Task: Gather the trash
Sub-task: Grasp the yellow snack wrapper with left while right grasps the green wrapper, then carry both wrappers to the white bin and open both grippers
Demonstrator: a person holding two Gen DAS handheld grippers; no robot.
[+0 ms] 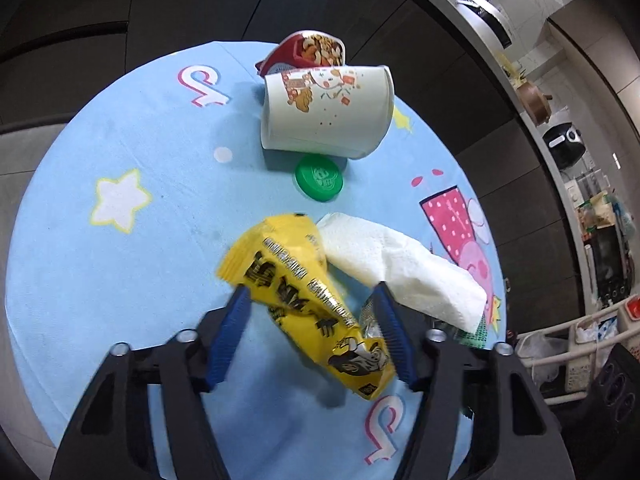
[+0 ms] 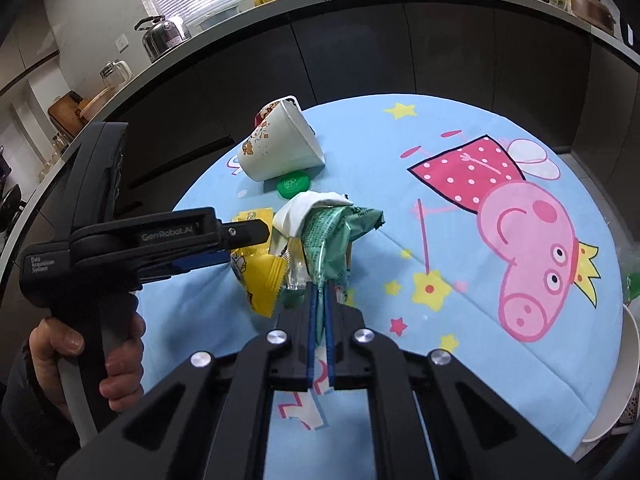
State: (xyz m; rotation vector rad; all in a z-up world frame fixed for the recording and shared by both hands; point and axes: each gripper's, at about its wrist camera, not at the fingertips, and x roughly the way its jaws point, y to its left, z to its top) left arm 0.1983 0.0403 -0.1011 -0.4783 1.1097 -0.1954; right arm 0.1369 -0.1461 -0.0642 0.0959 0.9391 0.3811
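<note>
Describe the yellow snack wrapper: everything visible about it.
The yellow wrapper is a glossy, crinkled plastic packet with bold black lettering and a black-and-white cartoon figure near one end. It lies tilted and diagonal between the blue fingers of the left gripper, one end lifted off the blue tablecloth; whether the pads press it is unclear. Its far end overlaps the white paper towel. In the right wrist view it sits beside the green wrapper.

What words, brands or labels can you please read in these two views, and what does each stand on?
"GenRobot.AI": on the left claw, along its black arm.
"Data Acquisition System": on the same claw's body, small but legible.
Yellow snack wrapper: bold black characters, too blurred to read.
Green wrapper: small print, unreadable.
Green bottle cap: embossed logo, unreadable.
Paper cup: pictures only.
</note>
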